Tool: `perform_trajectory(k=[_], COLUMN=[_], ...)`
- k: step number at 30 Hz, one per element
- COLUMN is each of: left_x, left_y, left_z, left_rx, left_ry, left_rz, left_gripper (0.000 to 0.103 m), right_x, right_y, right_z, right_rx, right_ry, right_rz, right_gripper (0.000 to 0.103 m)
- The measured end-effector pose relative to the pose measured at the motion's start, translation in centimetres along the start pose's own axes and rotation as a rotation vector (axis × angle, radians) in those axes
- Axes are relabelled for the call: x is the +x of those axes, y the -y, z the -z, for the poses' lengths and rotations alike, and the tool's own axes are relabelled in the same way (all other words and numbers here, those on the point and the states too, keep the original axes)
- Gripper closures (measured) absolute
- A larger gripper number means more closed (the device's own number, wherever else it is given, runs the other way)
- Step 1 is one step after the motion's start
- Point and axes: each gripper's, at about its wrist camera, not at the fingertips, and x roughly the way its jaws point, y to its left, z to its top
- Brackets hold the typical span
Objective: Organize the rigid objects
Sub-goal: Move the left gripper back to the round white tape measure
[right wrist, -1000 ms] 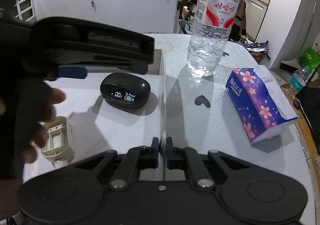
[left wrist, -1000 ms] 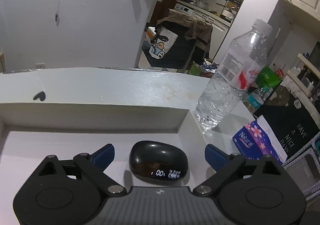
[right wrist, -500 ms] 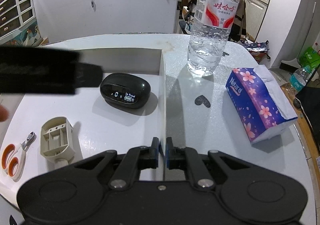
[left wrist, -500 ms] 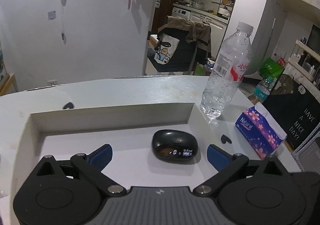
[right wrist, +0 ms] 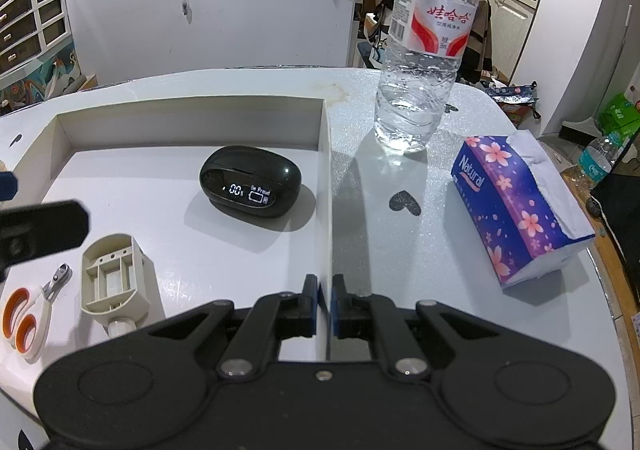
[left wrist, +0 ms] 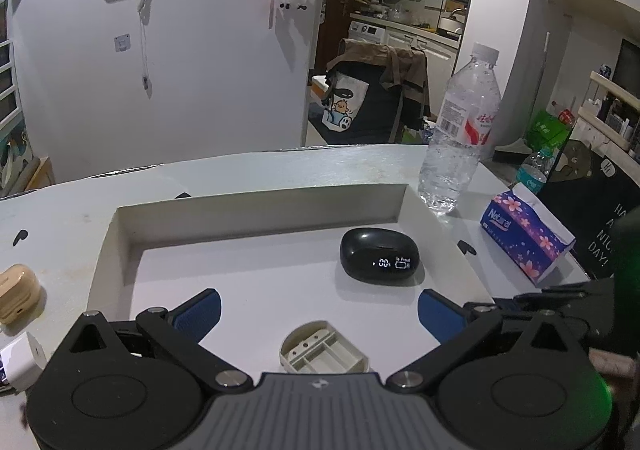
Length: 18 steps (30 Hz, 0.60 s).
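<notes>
A white open box (left wrist: 260, 206) (right wrist: 192, 106) lies on the table. Inside it sit a black earbud case with a lit display (left wrist: 379, 256) (right wrist: 250, 181), a beige plastic housing (left wrist: 324, 348) (right wrist: 112, 270) and small orange-handled scissors (right wrist: 28, 310). My left gripper (left wrist: 318, 310) is open and empty, held above the box's near part. My right gripper (right wrist: 324, 302) is shut on the box's right wall (right wrist: 324, 186), its pads (right wrist: 340, 316) pinching the near end.
A water bottle (left wrist: 460, 134) (right wrist: 424, 50) stands right of the box. A purple tissue pack (left wrist: 524, 236) (right wrist: 516, 206) lies further right near the table edge. A tan case (left wrist: 16, 292) and a white charger (left wrist: 20, 364) lie left of the box.
My left gripper has pulled back and up, away from the black earbud case, which stays in the box. My right gripper has kept its hold on the box wall.
</notes>
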Motion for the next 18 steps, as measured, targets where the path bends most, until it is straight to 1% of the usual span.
perform_trajectory(k=[3, 7, 12, 15, 18], left_x=[-0.5, -1.1, -2.7, -3.8, -5.0], left_y=[0.0, 0.2, 0.0, -0.6, -2.1], left_z=[0.4, 1.1, 2.5, 3.7, 4.9], left_rx=[0.009, 0.022, 0.07, 0.121, 0.134], left_ry=[-0.002, 0.005, 0.075, 0.119, 0.145], left_rz=[0.01, 0.006, 0.003, -0.017, -0.049], left_gripper=[0.0, 0.0, 0.0, 0.0, 0.0], right_x=[0.0, 0.0, 0.0, 0.0, 0.0], right_y=[0.0, 0.0, -0.1, -0.1, -0.1], right_z=[0.0, 0.0, 0.0, 0.0, 0.0], right_rx=[-0.002, -0.002, -0.004, -0.005, -0.005], right_ry=[0.0, 0.0, 0.001, 0.001, 0.001], right_rz=[0.001, 0.001, 0.004, 0.004, 0.004], right_gripper=[0.096, 0.096, 0.096, 0.096, 0.096])
